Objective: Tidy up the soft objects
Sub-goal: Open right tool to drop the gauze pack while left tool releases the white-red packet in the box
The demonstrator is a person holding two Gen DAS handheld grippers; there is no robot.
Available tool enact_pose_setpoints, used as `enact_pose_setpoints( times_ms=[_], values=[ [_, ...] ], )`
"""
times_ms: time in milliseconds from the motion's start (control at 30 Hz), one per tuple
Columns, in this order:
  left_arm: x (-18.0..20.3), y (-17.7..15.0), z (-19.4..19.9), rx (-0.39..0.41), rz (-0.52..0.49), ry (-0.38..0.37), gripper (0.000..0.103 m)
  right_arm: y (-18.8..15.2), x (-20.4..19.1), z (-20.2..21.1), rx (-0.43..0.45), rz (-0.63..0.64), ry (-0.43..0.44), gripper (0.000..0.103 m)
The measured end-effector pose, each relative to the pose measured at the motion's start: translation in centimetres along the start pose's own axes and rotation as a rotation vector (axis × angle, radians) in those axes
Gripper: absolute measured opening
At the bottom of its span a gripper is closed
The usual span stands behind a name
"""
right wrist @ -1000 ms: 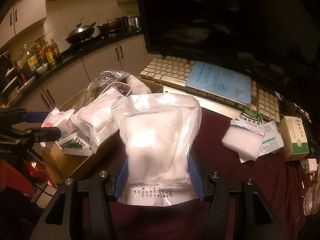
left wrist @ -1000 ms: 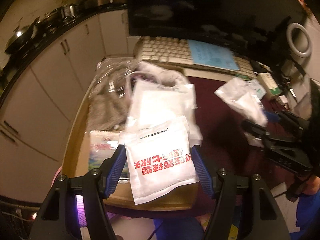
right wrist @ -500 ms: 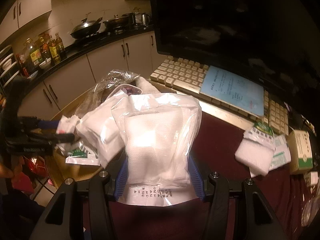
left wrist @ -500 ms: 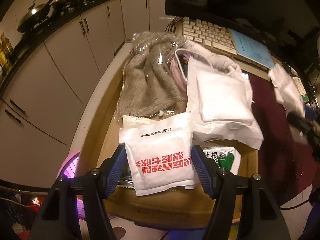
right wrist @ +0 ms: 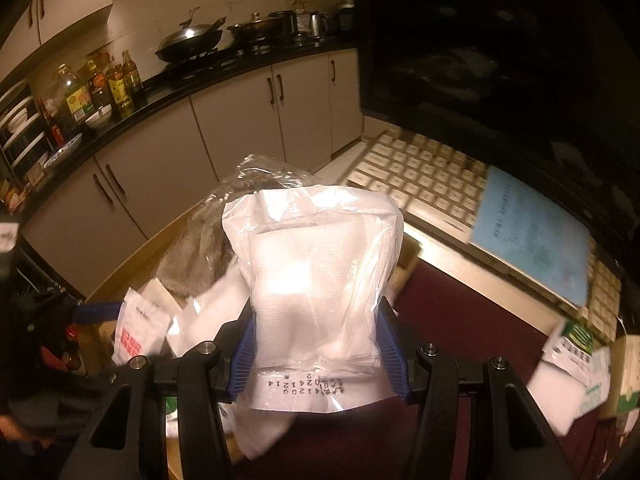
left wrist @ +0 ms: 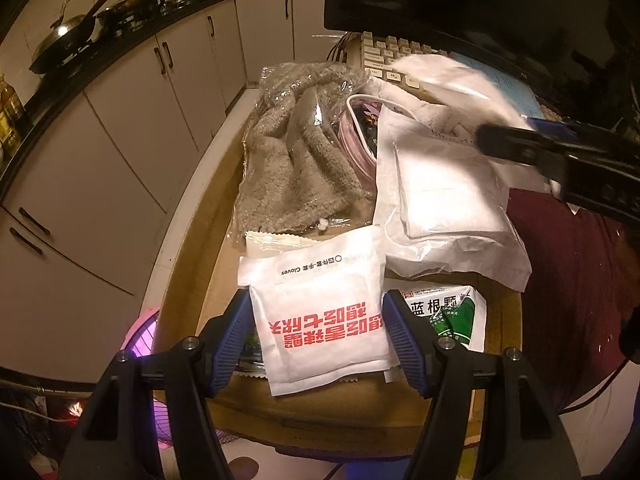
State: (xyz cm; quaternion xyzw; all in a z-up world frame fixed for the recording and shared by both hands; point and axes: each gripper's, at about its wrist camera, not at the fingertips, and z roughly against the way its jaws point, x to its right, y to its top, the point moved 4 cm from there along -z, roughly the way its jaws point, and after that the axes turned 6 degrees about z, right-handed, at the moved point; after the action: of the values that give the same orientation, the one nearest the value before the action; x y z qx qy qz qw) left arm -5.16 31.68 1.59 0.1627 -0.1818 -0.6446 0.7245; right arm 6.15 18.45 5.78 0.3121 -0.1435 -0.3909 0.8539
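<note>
Right gripper grips gauze pack, hiding box behind.

Bkgd: curved run of pale kitchen cabinets w/ dark bar handles under a black countertop. On it a dark wok w/ long handle, a lidded pan, steel kettle, cooking-oil bottles. Large black monitor above a cream keyboard; light blue paper sheet lies on the keyboard. Maroon cloth table cover on the table.
</note>
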Motion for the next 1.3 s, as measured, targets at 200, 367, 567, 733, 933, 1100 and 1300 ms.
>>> enact_pose_setpoints(
  times_ms=[200, 367, 567, 733, 933, 1100, 1300],
  values=[
    [0.2, -0.4, -0.2, -0.01, -0.01, -0.008, 0.066, 0.9, -2.1, -2.2, -0.023, 0.049, 0.017, 0.06],
    [0.2, -0.4, -0.2, -0.009, -0.007, -0.021, 0.067, 0.9, -2.1, -3.1, -0.035, 0.055, 0.023, 0.062],
    [0.5, -0.3, -0.3, -0.019, -0.005, -0.035, 0.076, 0.8, -2.0, -3.3, -0.029, 0.041, 0.044, 0.075],
    [0.7, -0.5, -0.2, -0.029, 0.01, -0.034, 0.089, 0.5, -1.9, -2.6, -0.006, 0.016, 0.08, 0.09],
    [0.5, -0.9, 1.0, -0.02, 0.027, -0.028, 0.095, -0.3, -1.4, -0.5, 0.031, -0.017, 0.091, 0.094],
    [0.9, -0.9, 2.2, -0.004, 0.025, -0.022, 0.096, -2.4, 0.0, 2.0, 0.057, -0.05, 0.082, 0.097],
    [2.8, -0.7, 3.9, 0.023, -0.001, -0.046, 0.097, -5.8, 3.1, 4.8, 0.073, -0.141, 0.059, 0.099]
  ],
)
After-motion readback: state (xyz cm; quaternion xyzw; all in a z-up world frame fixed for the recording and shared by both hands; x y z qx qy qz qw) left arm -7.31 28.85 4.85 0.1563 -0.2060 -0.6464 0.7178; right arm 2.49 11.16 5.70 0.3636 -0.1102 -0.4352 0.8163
